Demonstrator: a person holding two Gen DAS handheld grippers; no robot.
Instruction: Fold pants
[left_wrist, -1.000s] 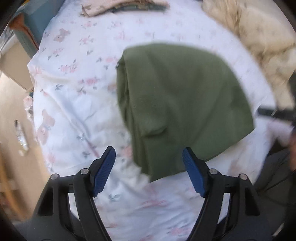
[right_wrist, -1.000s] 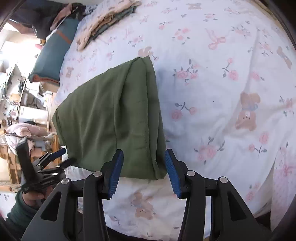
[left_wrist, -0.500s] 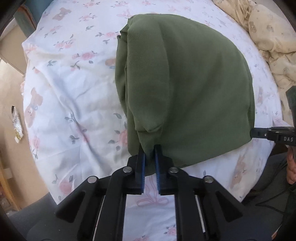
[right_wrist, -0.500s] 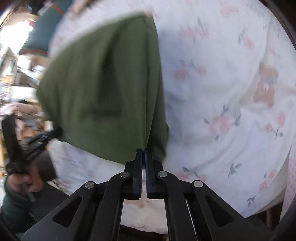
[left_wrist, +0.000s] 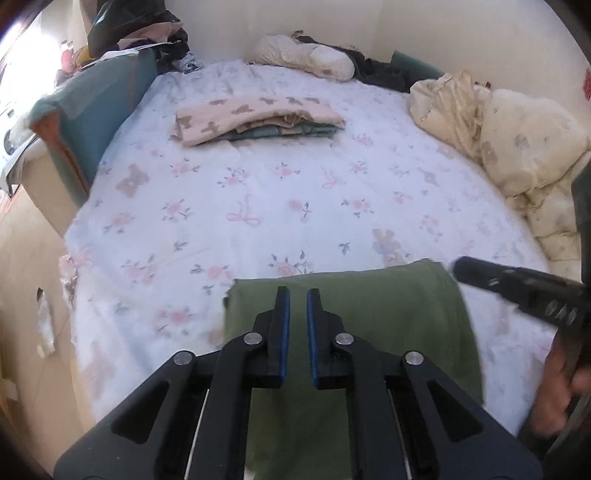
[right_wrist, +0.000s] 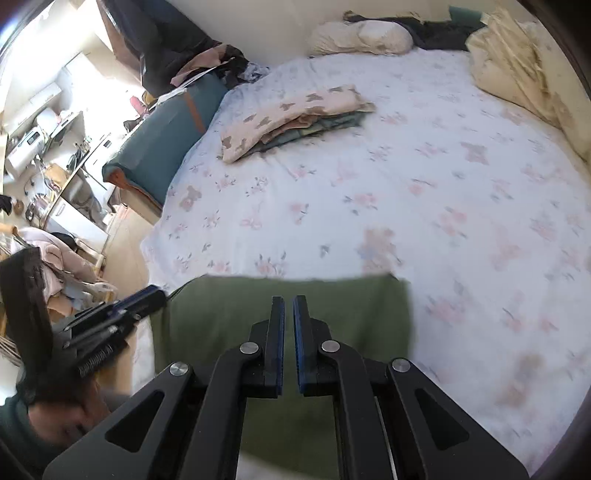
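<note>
The green pants (left_wrist: 388, 317) are folded into a compact rectangle and are lifted above the near edge of the bed; they also show in the right wrist view (right_wrist: 221, 314). My left gripper (left_wrist: 296, 295) is shut on the pants' near left part, its blue pads almost together with cloth under them. My right gripper (right_wrist: 289, 301) is shut on the pants' near right part. The right gripper (left_wrist: 517, 291) appears as a dark blurred shape at the right of the left wrist view, and the left gripper (right_wrist: 110, 317) at the lower left of the right wrist view.
A white floral bedsheet (left_wrist: 295, 184) covers the bed. A stack of folded clothes (left_wrist: 255, 118) lies at the far side. A cream duvet (left_wrist: 517, 147) is bunched at the right. A teal cushion (left_wrist: 92, 107) stands at the left edge, a pillow (left_wrist: 306, 59) by the wall.
Both grippers went from open to shut on the pants' near edge, then lifted it. The views swung up from looking down at the cloth to looking across the bed.
</note>
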